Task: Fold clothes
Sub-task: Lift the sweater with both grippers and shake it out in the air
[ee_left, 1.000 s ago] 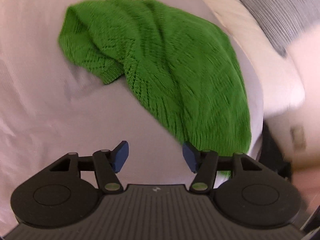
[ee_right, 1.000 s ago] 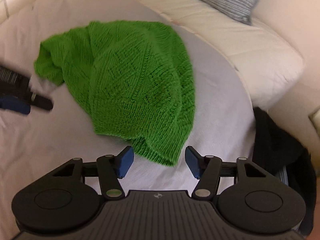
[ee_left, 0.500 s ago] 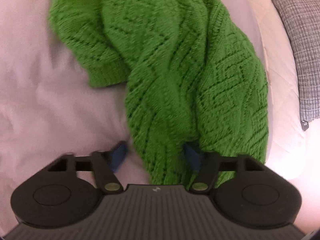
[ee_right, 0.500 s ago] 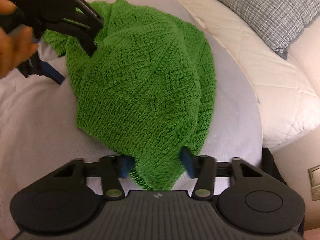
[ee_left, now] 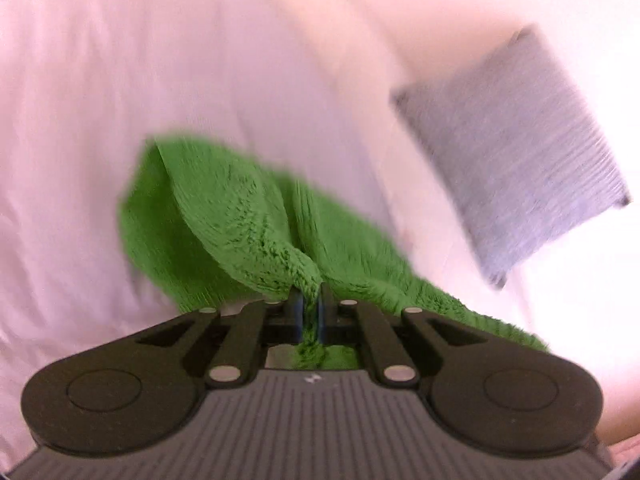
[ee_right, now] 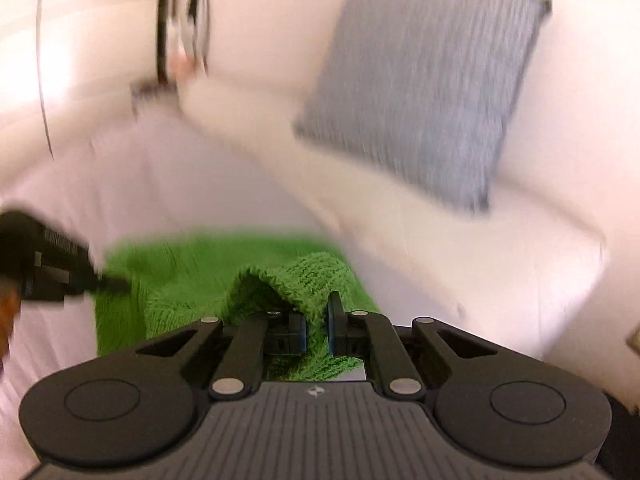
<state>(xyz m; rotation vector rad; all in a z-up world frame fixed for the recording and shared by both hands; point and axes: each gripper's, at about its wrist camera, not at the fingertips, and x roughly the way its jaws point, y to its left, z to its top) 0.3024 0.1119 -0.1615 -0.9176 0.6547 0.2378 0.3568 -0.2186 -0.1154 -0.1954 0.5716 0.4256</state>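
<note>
A bright green knitted sweater point(ee_left: 224, 224) lies on the white bed sheet point(ee_left: 80, 120). My left gripper point(ee_left: 309, 304) is shut on an edge of the sweater, and the knit rises in a fold to its blue pads. In the right wrist view the same sweater point(ee_right: 192, 276) drapes up to my right gripper point(ee_right: 316, 322). Its jaws are closing, with the ribbed hem pinched between the pads. The left gripper's black body point(ee_right: 44, 268) shows at the left edge of that view, over the sweater. Both views are blurred by motion.
A grey striped cushion point(ee_left: 516, 184), also in the right wrist view point(ee_right: 424, 92), rests on a white quilted cover point(ee_right: 460, 248) beyond the sweater. A round dark-rimmed object point(ee_right: 184, 28) stands at the far upper left. Part of a hand point(ee_right: 6, 312) shows at the left edge.
Both grippers went from open to closed on the sweater's near edge and rose, lifting the knit. Both views tilted upward, bringing the cushion into the middle.
</note>
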